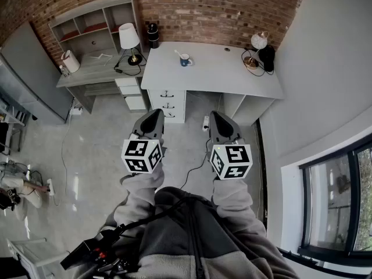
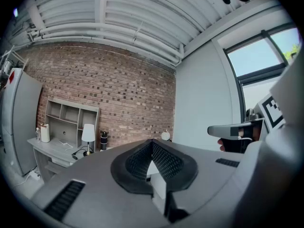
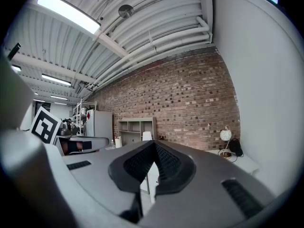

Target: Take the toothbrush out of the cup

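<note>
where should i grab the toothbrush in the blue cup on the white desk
Grip the bare end of the toothbrush that sticks out above the rim of the blue cup, coming down from above. It leans leftward in the head view, and the cup wall covers the rest.

Toothbrush [image 1: 177, 53] in cup [image 1: 185, 61] too small for any detail; window [image 1: 340, 205] cut off at rt edge.

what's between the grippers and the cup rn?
Head view: grey floor with a power strip, then the drawer front of the white desk and its bare top. Nothing else stands between the left gripper, right gripper and the cup.
</note>
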`<action>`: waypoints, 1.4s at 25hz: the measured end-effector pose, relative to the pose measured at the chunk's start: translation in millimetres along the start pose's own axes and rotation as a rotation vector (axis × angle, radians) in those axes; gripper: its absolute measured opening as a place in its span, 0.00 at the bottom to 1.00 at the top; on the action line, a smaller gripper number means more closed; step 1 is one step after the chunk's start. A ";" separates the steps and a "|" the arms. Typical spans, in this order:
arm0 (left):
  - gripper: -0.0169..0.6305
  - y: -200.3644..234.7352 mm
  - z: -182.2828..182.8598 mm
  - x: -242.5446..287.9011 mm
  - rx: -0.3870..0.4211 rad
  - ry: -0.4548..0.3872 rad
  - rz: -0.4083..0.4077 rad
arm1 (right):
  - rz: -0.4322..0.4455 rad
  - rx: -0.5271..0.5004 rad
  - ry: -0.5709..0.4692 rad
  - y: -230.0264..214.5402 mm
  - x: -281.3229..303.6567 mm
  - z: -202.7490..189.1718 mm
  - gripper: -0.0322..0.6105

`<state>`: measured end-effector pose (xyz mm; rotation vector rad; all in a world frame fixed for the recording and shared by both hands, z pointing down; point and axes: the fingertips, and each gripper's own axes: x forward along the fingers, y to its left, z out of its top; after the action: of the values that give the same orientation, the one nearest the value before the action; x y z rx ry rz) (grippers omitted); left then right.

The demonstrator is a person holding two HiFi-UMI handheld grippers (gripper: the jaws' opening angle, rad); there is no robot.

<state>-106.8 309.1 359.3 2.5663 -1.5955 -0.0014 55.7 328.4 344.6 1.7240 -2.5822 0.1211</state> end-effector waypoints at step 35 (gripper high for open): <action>0.03 31.9 -39.8 104.8 -0.021 0.030 -0.004 | 0.033 0.025 0.083 -58.5 81.3 -55.6 0.05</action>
<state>-86.2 205.5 408.6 2.5420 -1.5716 0.0196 77.8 236.0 408.5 1.6475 -2.5607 0.2218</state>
